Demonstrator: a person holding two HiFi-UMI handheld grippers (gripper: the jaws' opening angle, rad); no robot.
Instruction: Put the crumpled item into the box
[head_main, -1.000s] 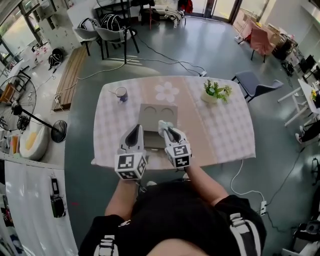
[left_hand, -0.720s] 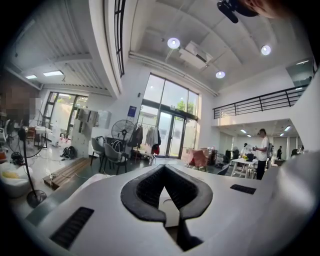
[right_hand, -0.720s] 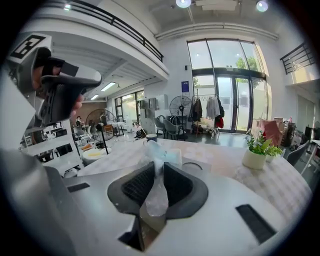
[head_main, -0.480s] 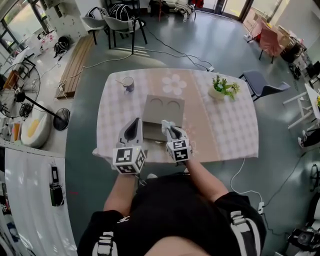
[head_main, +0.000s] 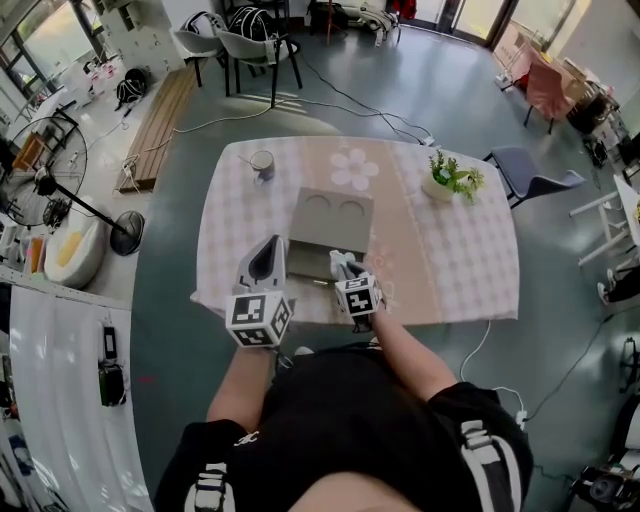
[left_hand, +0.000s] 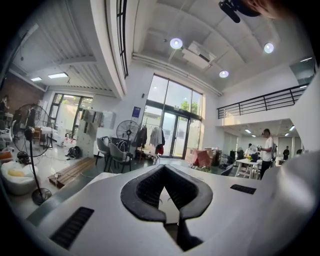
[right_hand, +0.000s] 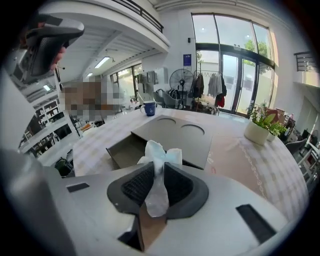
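A crumpled white tissue is pinched between the pads of my right gripper, which is shut on it. In the head view this gripper hangs over the near edge of the flat grey box, by its pulled-out drawer. The right gripper view shows the box top with two round recesses and the open drawer just beyond the tissue. My left gripper is held beside the drawer's left side. Its tips meet, shut on nothing.
The table has a pale checked cloth. A blue mug stands at the far left and a potted plant at the far right. Chairs, fans and cables are on the floor around the table.
My right gripper has come down with the tissue and tilted toward the box's open drawer. The left gripper stays about where it was.
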